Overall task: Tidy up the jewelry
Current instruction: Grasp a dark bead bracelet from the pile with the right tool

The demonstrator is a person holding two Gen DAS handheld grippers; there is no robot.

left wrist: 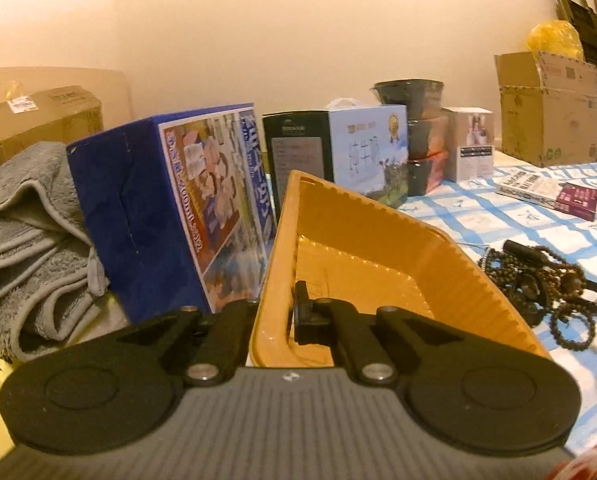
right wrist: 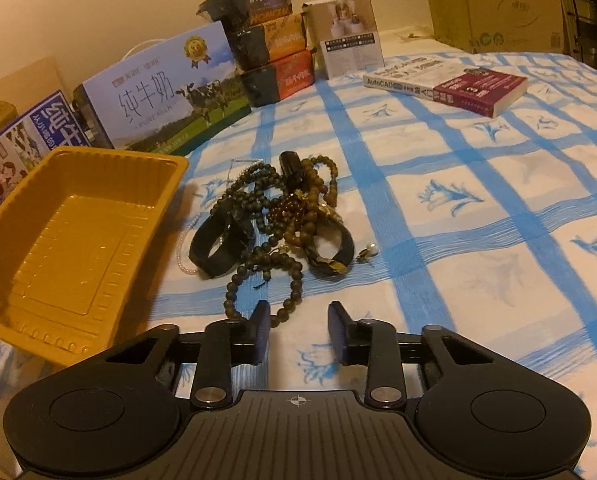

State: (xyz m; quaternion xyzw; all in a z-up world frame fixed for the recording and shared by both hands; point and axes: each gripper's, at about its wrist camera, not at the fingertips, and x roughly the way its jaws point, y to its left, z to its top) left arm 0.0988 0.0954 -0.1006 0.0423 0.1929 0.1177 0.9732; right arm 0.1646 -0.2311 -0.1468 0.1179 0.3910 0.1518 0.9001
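A yellow plastic tray (left wrist: 378,248) stands tilted in the left wrist view. My left gripper (left wrist: 274,316) is shut on its near rim, one finger outside the wall and one inside. From the right wrist view the tray (right wrist: 78,240) is empty and sits left of a tangled jewelry pile (right wrist: 282,208) of dark bead strands, black bands, a watch and a pearl earring (right wrist: 372,248). My right gripper (right wrist: 298,320) stands open just short of the pile. The end loop of a bead strand (right wrist: 286,308) lies near its left fingertip, and the pads press on nothing.
Against the wall stand a blue milk carton (left wrist: 170,200), a pure-milk box (right wrist: 166,92), stacked food tubs (right wrist: 266,48) and a small white box (right wrist: 346,36). A book (right wrist: 450,84) lies far right on the blue-checked cloth (right wrist: 478,200). A grey towel (left wrist: 26,240) sits left, and a cardboard box (left wrist: 546,108) far right.
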